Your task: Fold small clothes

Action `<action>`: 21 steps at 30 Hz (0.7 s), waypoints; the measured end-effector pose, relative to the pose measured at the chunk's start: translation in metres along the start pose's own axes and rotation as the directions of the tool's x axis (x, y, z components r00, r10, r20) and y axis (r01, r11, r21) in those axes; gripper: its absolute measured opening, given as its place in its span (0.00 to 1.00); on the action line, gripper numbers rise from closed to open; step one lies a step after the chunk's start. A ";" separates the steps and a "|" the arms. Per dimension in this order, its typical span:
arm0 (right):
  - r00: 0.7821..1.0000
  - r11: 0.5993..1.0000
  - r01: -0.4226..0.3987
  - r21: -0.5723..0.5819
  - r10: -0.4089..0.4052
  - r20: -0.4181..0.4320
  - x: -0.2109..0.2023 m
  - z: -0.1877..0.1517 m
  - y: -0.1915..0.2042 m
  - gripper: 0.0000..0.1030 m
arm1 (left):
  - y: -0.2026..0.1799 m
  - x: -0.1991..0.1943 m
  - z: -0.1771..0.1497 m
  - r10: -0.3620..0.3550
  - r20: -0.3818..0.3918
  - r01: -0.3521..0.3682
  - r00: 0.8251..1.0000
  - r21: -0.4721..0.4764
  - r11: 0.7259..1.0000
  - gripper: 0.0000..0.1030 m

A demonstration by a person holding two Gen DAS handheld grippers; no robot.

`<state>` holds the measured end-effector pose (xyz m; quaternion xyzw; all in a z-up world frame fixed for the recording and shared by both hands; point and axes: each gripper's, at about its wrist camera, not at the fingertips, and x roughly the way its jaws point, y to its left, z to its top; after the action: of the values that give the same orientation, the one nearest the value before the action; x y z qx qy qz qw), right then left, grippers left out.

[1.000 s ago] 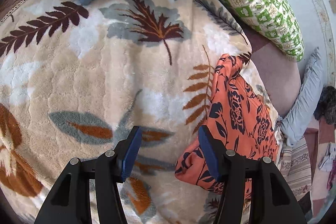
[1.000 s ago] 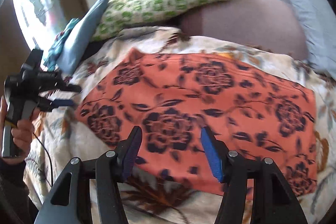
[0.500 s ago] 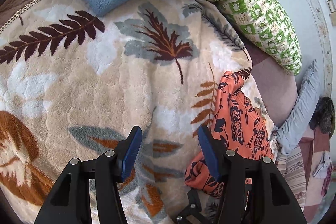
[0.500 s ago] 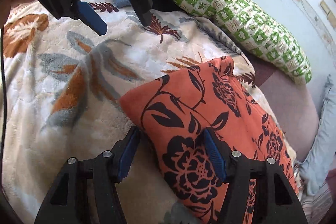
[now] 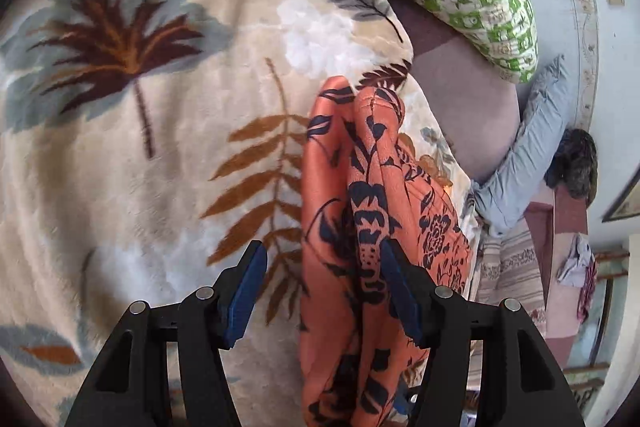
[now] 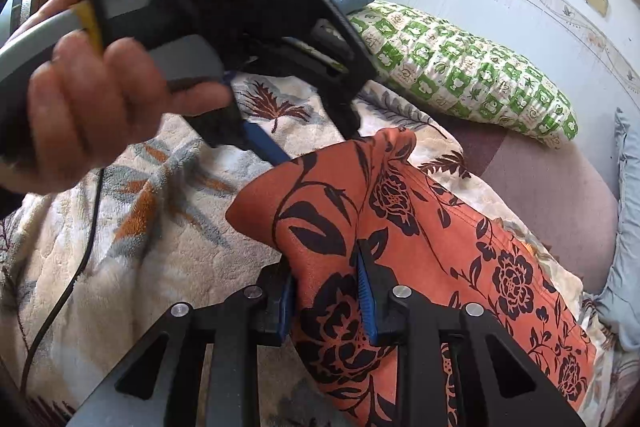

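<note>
The right tongs have just gone from standing open above the flat orange floral garment to being pinched narrow on a bunched ridge of it, and the near edge now rises off the leaf-patterned blanket instead of lying spread. The left tongs have swung in from the bare blanket to the same cloth: they stand wide apart, the right pad touching or just beside the fabric, the left pad clear of it over the blanket. They hold nothing yet.

In the right wrist view the person's left hand grips the other tool close overhead, its blue pad reaching down to the far edge of the garment. The garment itself lies on the bed, between the tongs and the green checked pillow, with most of its length trailing to the right.

This reads as the start of a fold: one edge is secured and lifted, the second grip is being lined up. The left tongs probably need to shut on the cloth before the edge can be carried over evenly; with thin, slippery-looking fabric, a one-sided lift risks a skewed crease.
</note>
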<state>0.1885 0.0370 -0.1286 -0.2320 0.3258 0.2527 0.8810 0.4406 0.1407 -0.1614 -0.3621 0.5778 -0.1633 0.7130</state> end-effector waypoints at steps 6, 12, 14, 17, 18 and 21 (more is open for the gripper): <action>1.000 0.999 -0.027 0.030 0.027 0.004 0.001 -0.002 -0.004 0.26 | -0.001 0.012 0.032 -0.106 -0.009 0.105 0.994 -0.032 0.994 0.60; 0.999 0.998 -0.050 0.047 0.050 0.005 0.006 -0.004 -0.007 0.26 | 0.012 0.008 0.042 -0.122 0.030 0.123 0.992 -0.012 0.992 0.65; 0.999 0.997 -0.052 0.049 0.052 0.004 0.009 -0.005 -0.006 0.26 | 0.008 0.019 0.042 -0.062 -0.023 0.062 0.998 0.019 0.998 0.65; 0.999 0.997 -0.055 0.046 0.055 0.002 0.011 -0.005 -0.006 0.26 | -0.005 0.035 0.044 -0.019 -0.068 0.024 0.998 0.082 0.996 0.65; 0.998 0.997 -0.056 0.044 0.056 0.002 0.011 -0.005 -0.006 0.26 | -0.009 0.042 0.044 0.005 -0.084 0.003 0.996 0.099 0.995 0.65; 0.998 0.997 -0.060 0.047 0.060 0.001 0.010 -0.006 -0.005 0.26 | -0.022 0.056 0.040 0.037 -0.080 -0.027 0.996 0.115 0.993 0.63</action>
<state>0.1955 0.0332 -0.1381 -0.2014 0.3388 0.2714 0.8781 0.4977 0.1025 -0.1828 -0.3045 0.6020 -0.1993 0.7108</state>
